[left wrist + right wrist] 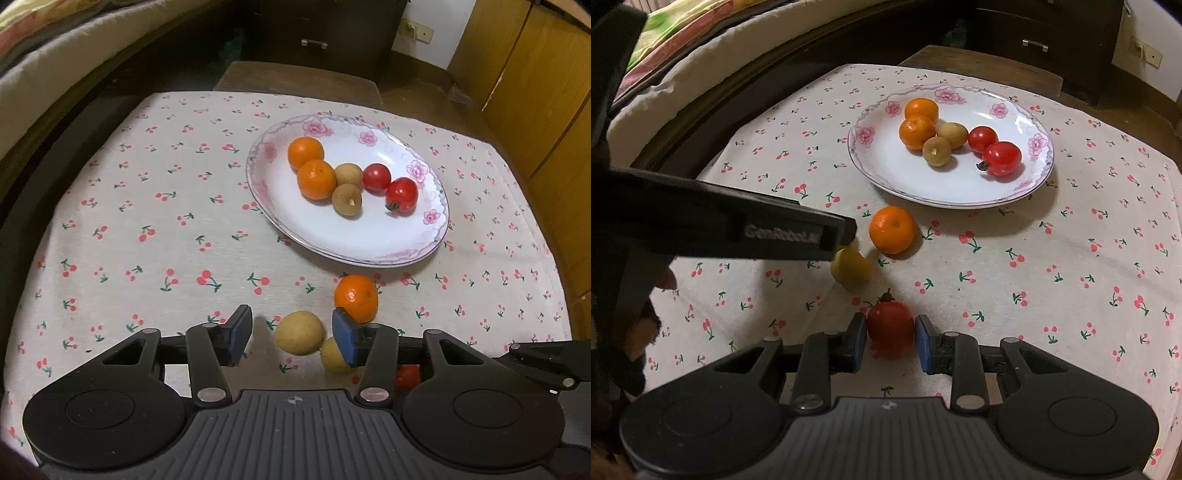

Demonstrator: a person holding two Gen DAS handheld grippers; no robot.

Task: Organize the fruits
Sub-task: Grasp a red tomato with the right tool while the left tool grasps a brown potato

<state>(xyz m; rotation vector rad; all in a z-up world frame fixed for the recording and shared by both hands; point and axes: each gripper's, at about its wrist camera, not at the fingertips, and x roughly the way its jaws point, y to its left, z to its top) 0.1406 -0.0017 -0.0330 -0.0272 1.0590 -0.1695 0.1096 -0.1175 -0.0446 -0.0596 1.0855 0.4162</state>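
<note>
A white flowered plate (373,243) (886,173) holds two tangerines, two longans and two cherry tomatoes. On the cloth lie a loose tangerine (356,295) (892,229), a longan (299,332) and a second longan (332,356) (849,271) partly behind my right-hand finger. My left gripper (291,336) is open, its jaws either side of the first longan without touching it. My right gripper (891,338) is open around a cherry tomato (889,326) (408,376); small gaps show on both sides.
The table carries a cherry-print cloth (147,221). A bed (701,55) runs along the left, a dark drawer unit (314,40) stands behind, wooden cabinets (535,110) at the right. The left gripper's body (720,225) crosses the right wrist view.
</note>
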